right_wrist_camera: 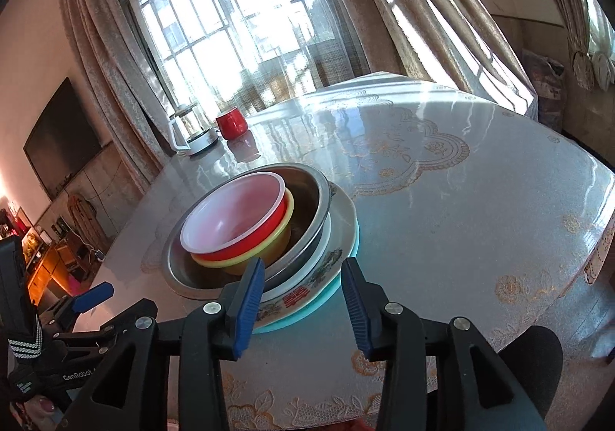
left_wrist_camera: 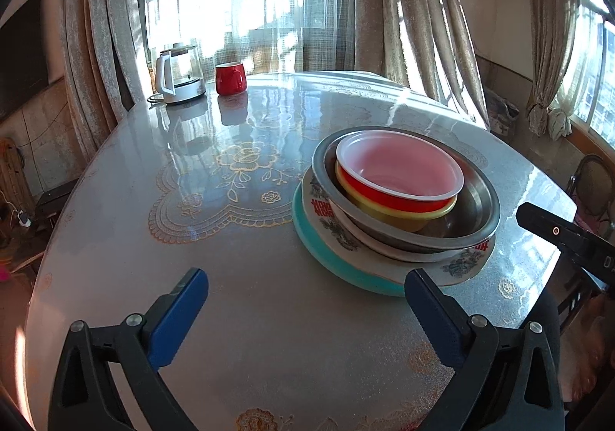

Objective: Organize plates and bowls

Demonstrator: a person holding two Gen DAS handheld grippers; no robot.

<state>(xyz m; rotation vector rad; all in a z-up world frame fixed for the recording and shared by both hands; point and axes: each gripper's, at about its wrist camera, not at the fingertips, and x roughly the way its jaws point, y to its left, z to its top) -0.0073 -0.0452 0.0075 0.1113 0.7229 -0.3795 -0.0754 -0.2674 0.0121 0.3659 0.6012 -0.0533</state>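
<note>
A stack of dishes stands on the round table (left_wrist_camera: 269, 315). From the bottom: a teal plate (left_wrist_camera: 323, 250), a floral plate (left_wrist_camera: 461, 265), a white dish, a steel bowl (left_wrist_camera: 476, 208), a yellow bowl (left_wrist_camera: 388, 213) and a red bowl (left_wrist_camera: 399, 169) with a white inside. My left gripper (left_wrist_camera: 307, 285) is open and empty, just in front of the stack. My right gripper (right_wrist_camera: 303, 281) is open, with its fingers either side of the near rim of the floral plate (right_wrist_camera: 307, 288) and teal plate (right_wrist_camera: 326, 292). The stack also shows in the right wrist view, red bowl (right_wrist_camera: 234, 215) on top.
A glass kettle (left_wrist_camera: 178, 75) and a red mug (left_wrist_camera: 230, 78) stand at the table's far edge by the curtained window. A chair (left_wrist_camera: 592, 192) stands at the right. The left gripper (right_wrist_camera: 92, 294) shows at the left in the right wrist view.
</note>
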